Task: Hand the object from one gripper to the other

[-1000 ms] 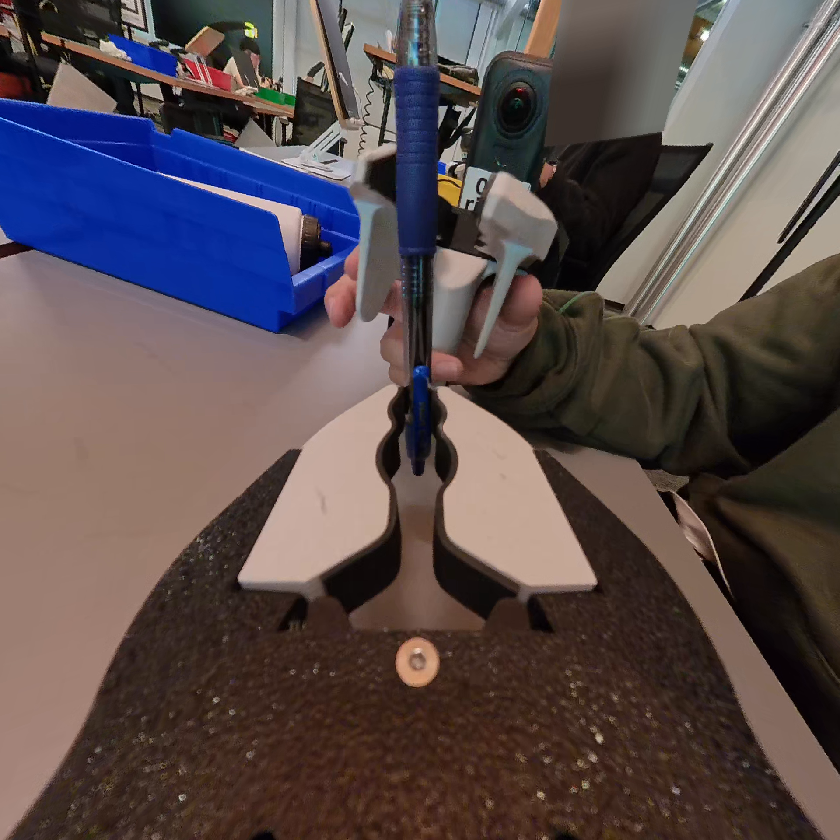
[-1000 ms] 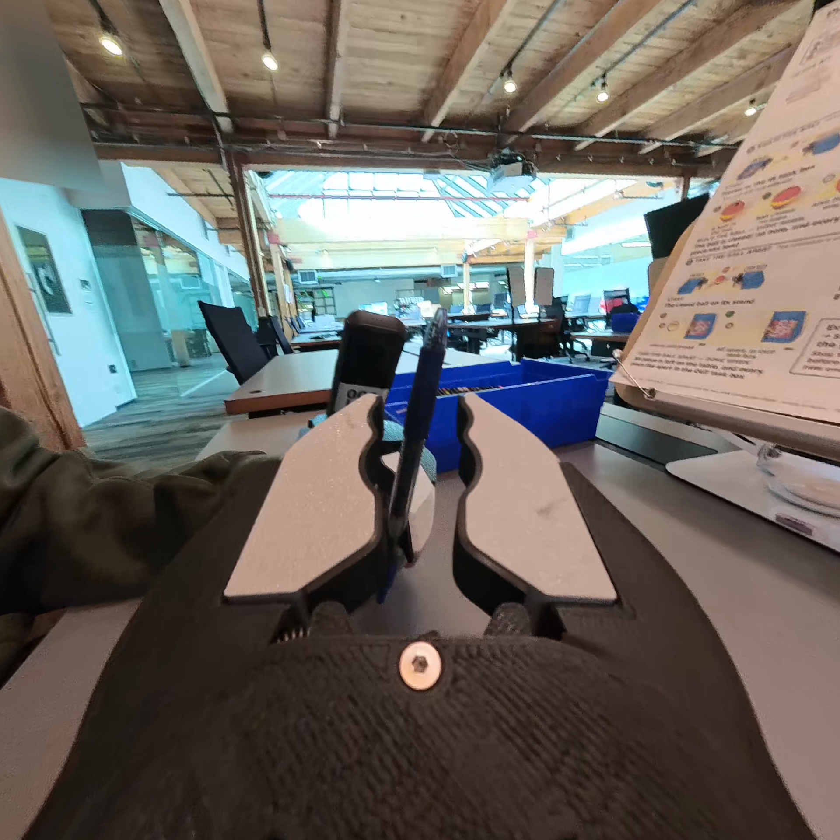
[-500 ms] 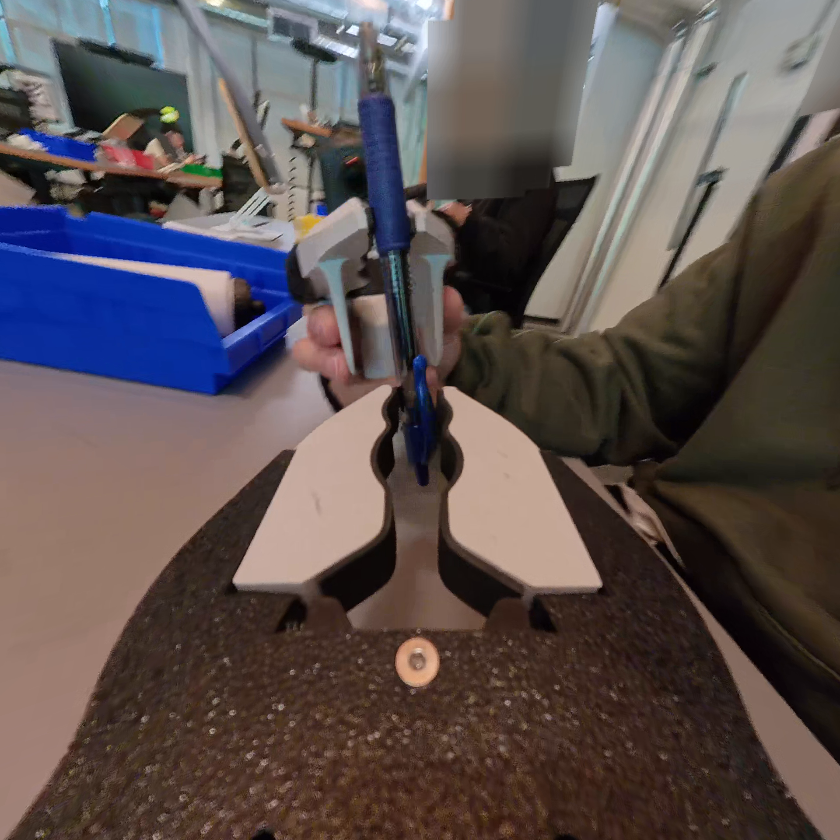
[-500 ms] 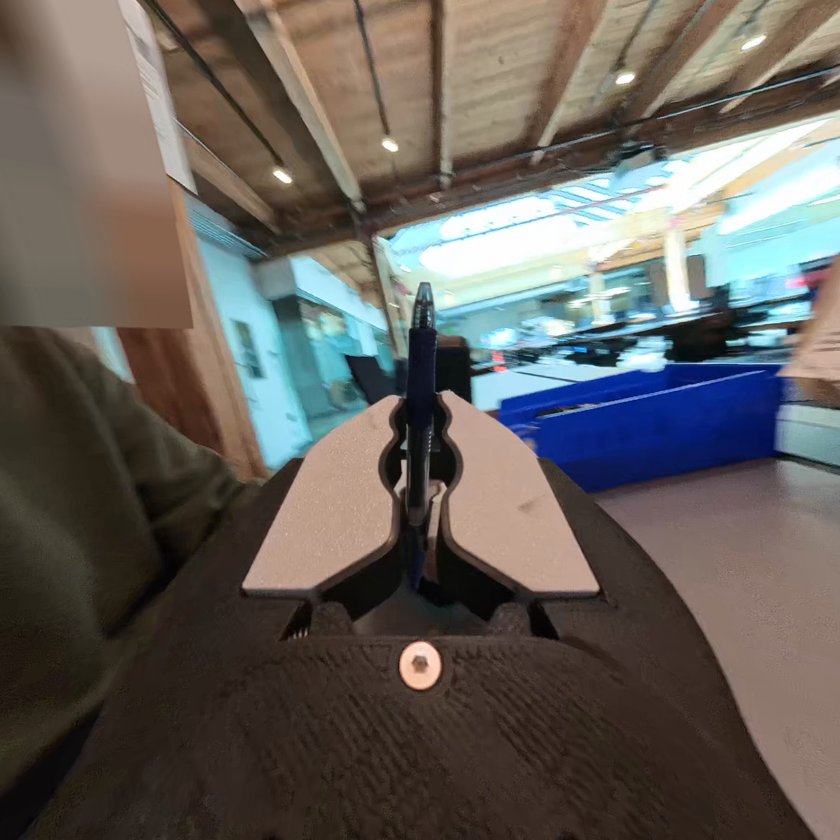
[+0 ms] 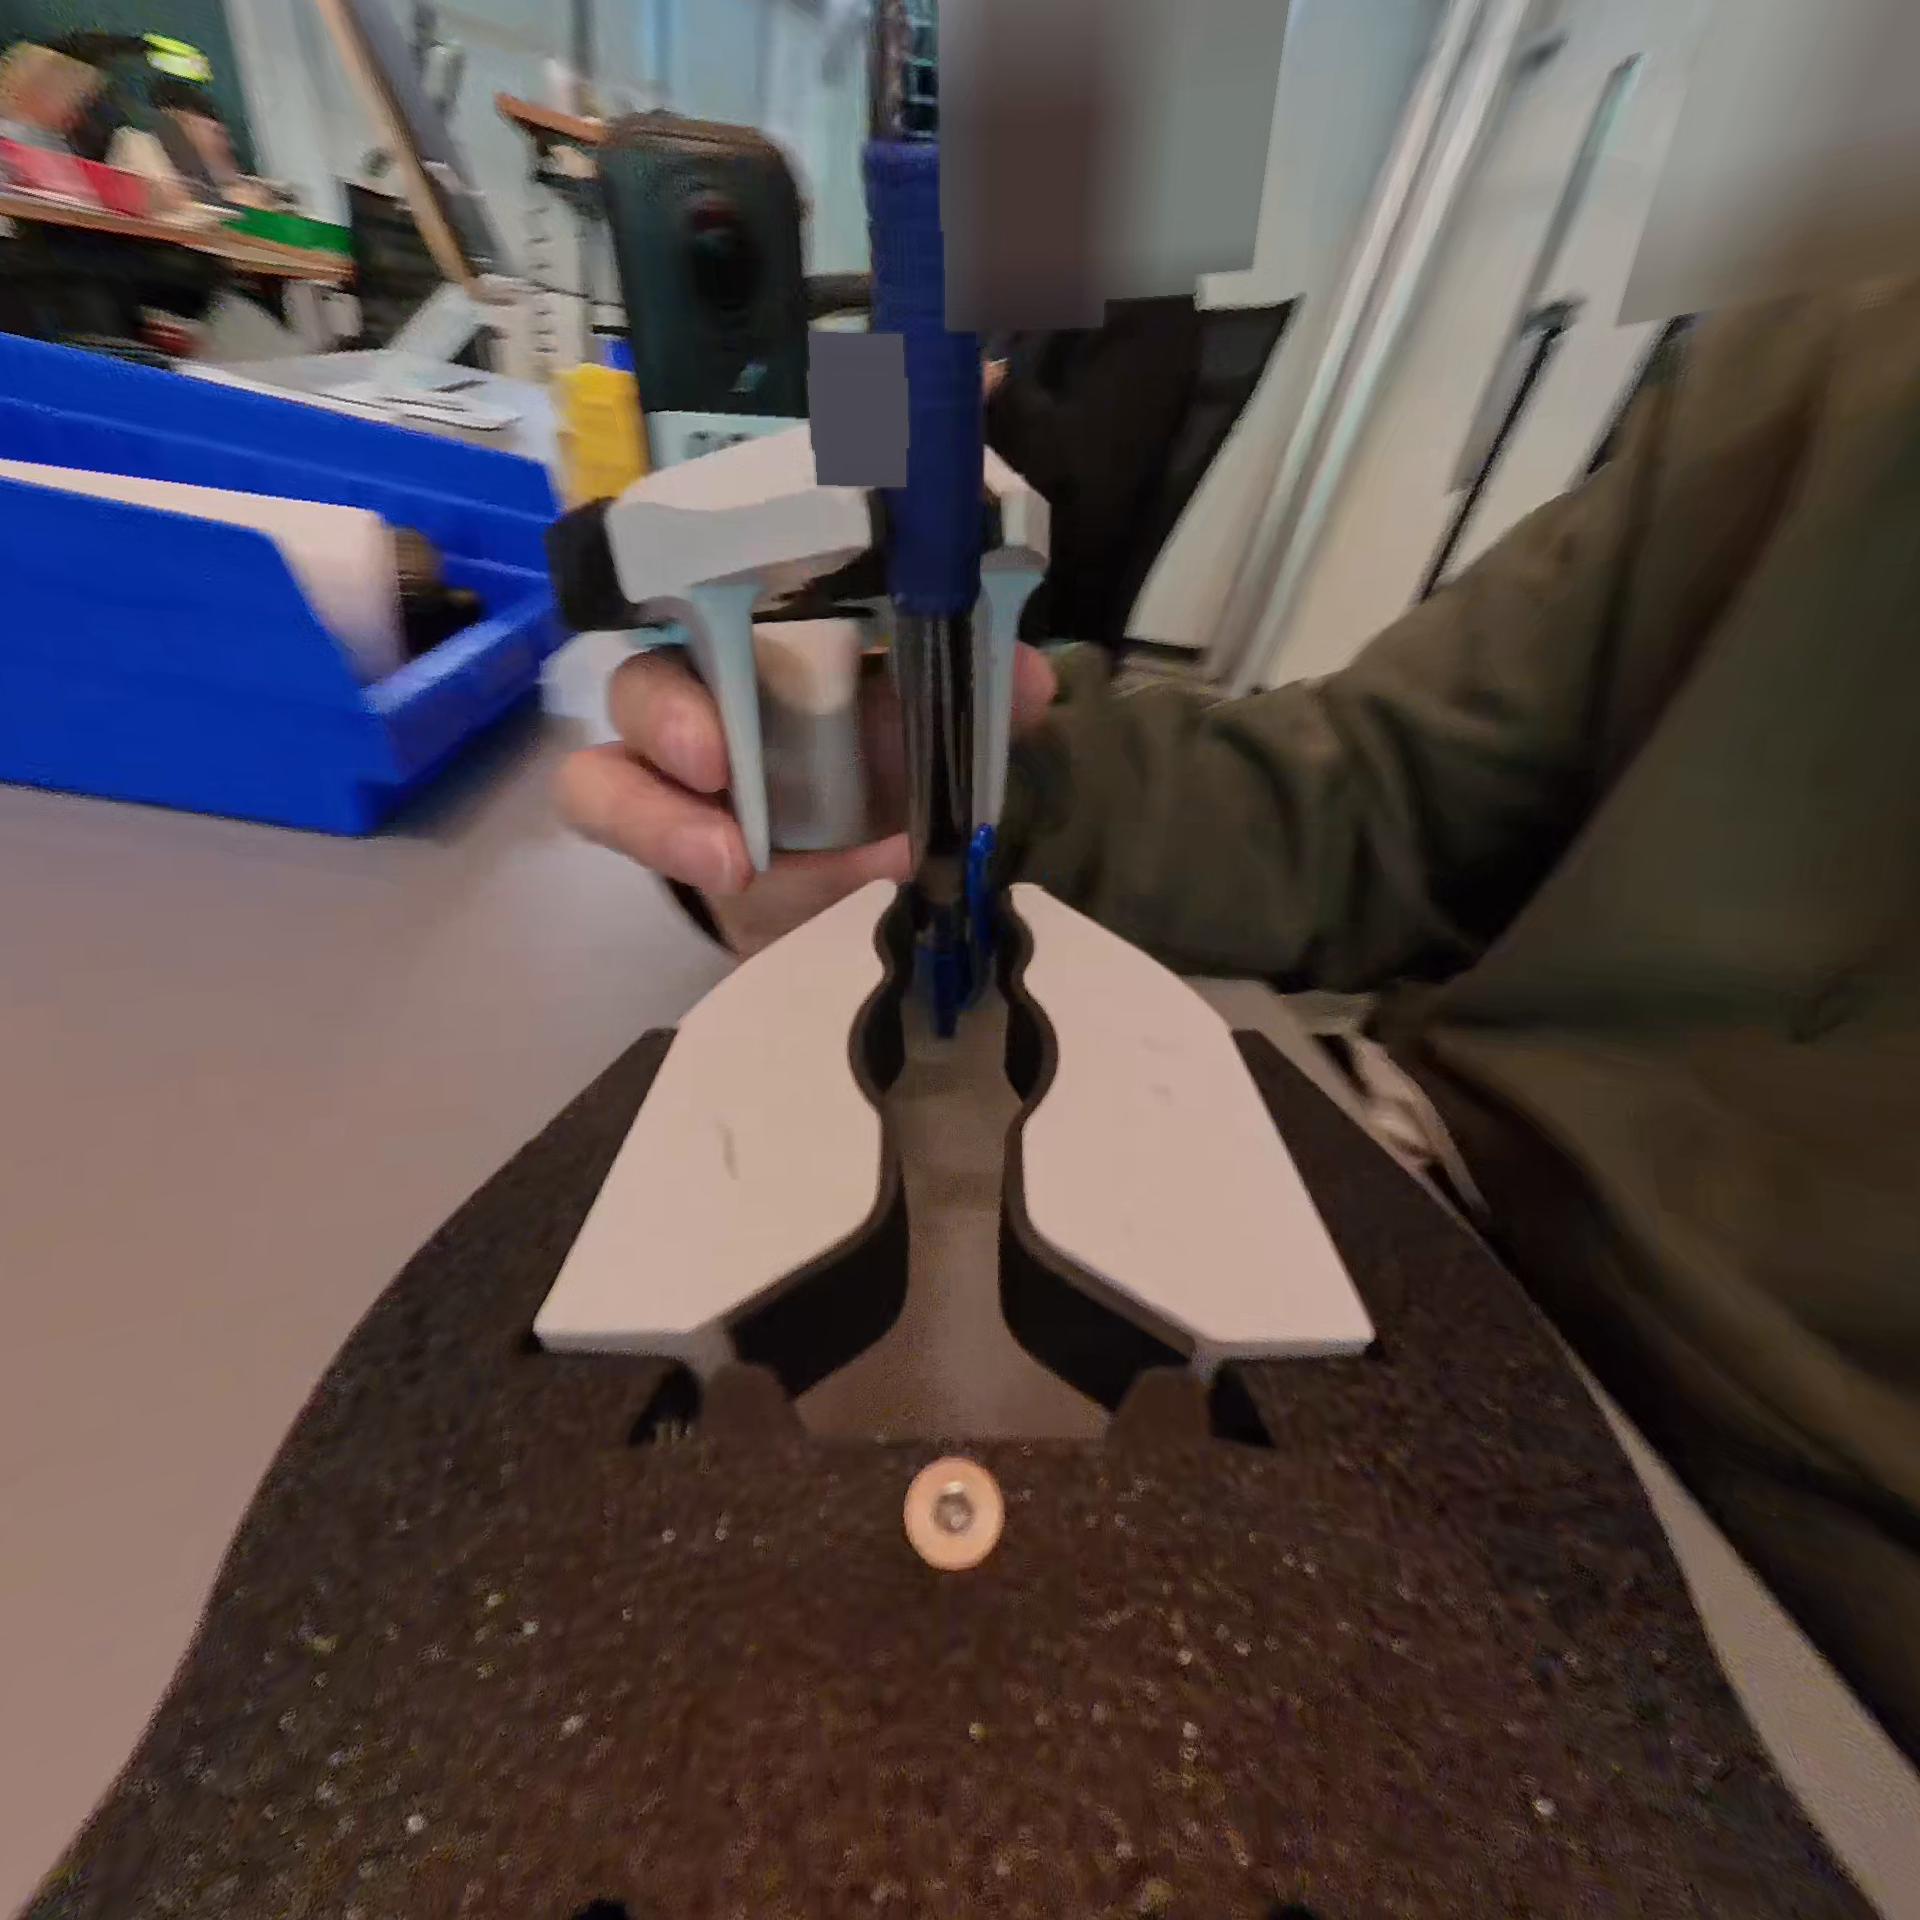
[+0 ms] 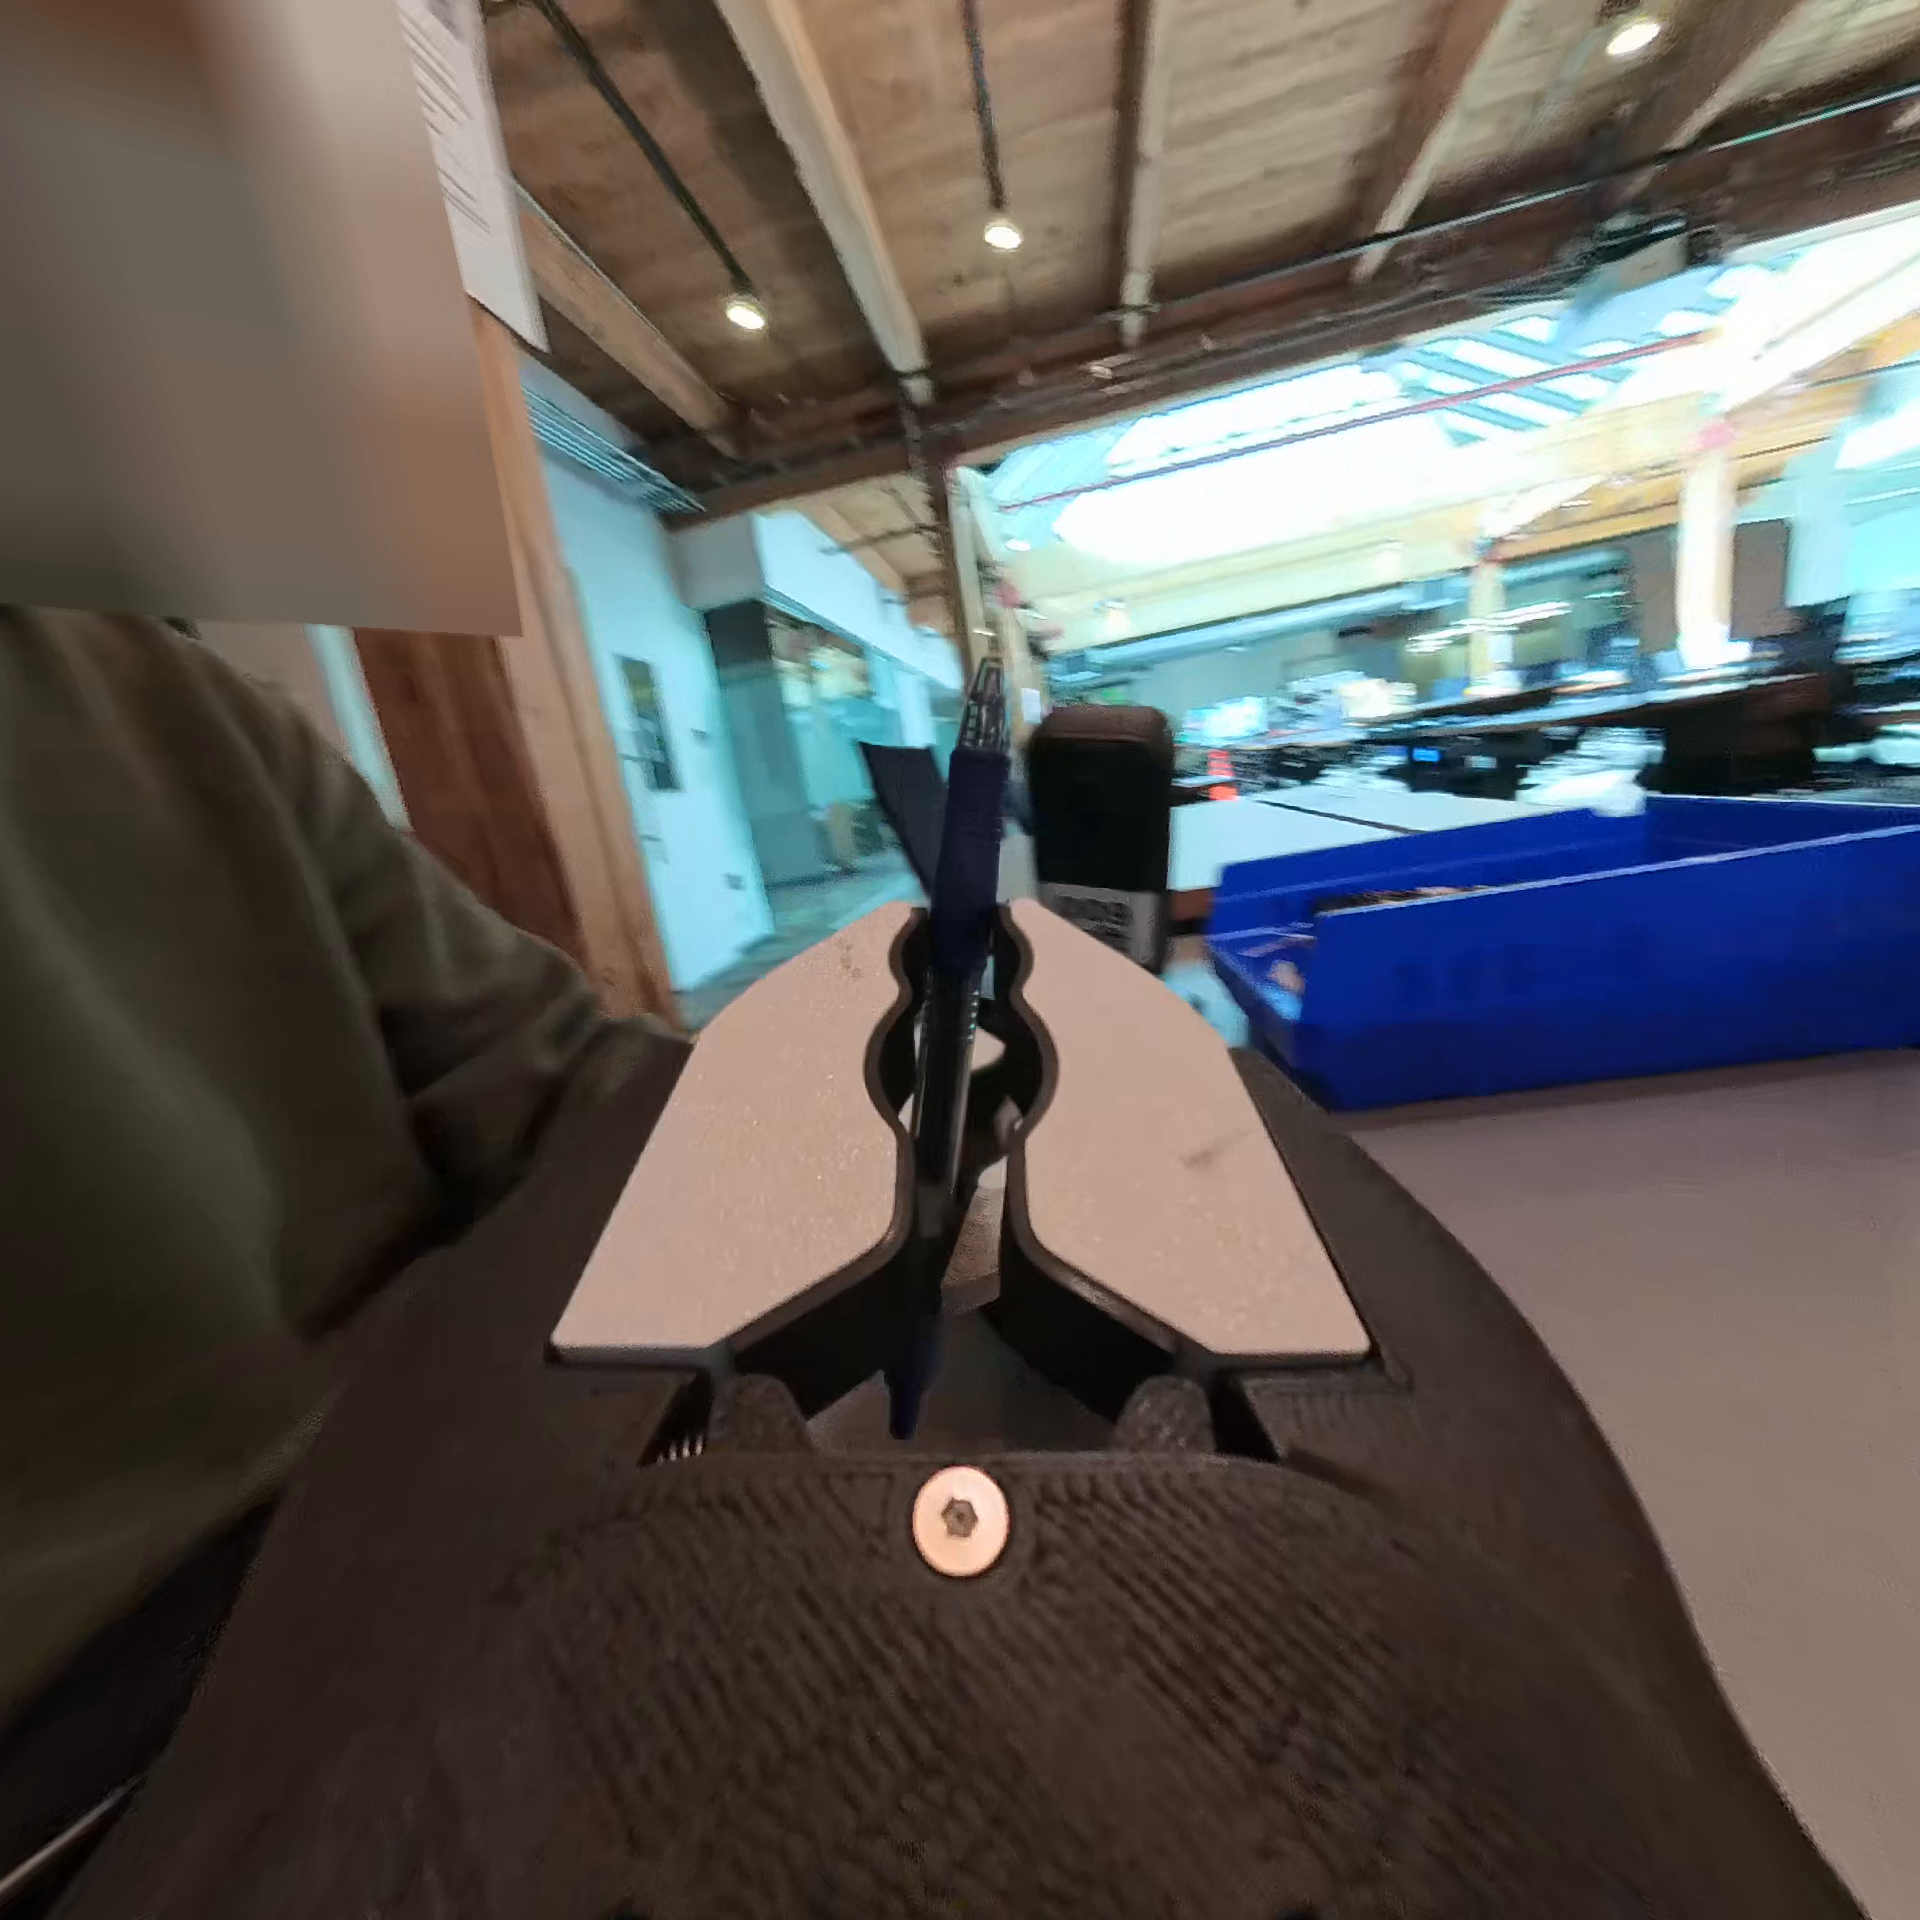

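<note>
Pen, blue with a ribbed grip, stood nearly upright above the grey table, caught between the two tools. The right gripper had its fingers drawn in close around the barrel just below the grip, pinching it near their tips, and the lower part of the pen ran back down the narrow slot between them towards the black body. Seen from the other side, the same tool faced me head-on, a hand wrapped round its handle and a green sleeve stretching off to the side. The left gripper sat below it, its pale fingers only a little apart, with the pen's clip end tucked between their tips; thin dark gaps seemed to show on either side of the clip, but the picture was smeared and I could not tell whether the pads pressed on it. A blue bin stood on the table behind, off to one side, with a white roll inside
</note>
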Tool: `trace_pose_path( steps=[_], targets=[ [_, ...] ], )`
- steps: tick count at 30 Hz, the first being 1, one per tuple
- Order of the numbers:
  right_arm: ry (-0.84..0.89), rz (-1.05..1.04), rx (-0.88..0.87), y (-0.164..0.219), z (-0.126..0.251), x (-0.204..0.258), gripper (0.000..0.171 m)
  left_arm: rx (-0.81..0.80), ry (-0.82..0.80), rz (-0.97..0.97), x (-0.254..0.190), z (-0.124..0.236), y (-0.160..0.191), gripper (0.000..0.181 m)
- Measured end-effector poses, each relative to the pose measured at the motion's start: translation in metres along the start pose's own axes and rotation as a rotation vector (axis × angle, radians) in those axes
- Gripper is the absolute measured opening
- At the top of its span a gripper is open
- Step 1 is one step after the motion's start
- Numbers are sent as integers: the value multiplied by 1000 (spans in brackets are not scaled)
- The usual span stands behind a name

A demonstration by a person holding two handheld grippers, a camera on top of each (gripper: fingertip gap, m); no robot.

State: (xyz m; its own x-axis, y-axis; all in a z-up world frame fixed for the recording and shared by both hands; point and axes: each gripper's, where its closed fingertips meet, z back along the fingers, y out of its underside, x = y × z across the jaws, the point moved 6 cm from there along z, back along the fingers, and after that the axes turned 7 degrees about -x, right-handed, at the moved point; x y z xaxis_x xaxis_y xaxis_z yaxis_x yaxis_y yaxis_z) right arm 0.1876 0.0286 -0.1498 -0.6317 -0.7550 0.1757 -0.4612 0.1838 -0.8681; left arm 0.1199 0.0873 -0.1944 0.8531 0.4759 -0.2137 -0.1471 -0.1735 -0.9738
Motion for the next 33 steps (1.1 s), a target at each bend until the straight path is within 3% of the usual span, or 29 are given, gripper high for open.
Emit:
trace_pose_path(
  steps=[6,10,12,16,19,22,24,27,31,33],
  targets=[
    [361,355,101,-1,6,-20,42,88,-427,-223,31,13,-5,14],
    [496,583,196,0,6,-23,29,216,-597,-333,42,14,1,14],
    [511,627,231,2,6,-23,14,243,-604,-331,44,12,6,14],
    [483,533,214,-3,4,-21,13,181,-573,-326,41,12,2,14],
    [396,387,128,-11,7,-18,12,108,-440,-302,31,12,-1,17],
    [243,176,30,-17,12,-14,12,77,-299,-152,23,11,1,41],
    [119,39,-29,-21,14,-9,12,38,-167,-91,14,8,1,29],
    [64,12,-74,-24,16,-6,12,0,-53,-60,3,6,-2,15],
    [228,144,-40,-22,20,-15,14,58,-247,-153,20,9,-1,14],
    [421,248,-18,-20,26,-28,34,92,-450,-272,34,16,-2,14]
  ],
)
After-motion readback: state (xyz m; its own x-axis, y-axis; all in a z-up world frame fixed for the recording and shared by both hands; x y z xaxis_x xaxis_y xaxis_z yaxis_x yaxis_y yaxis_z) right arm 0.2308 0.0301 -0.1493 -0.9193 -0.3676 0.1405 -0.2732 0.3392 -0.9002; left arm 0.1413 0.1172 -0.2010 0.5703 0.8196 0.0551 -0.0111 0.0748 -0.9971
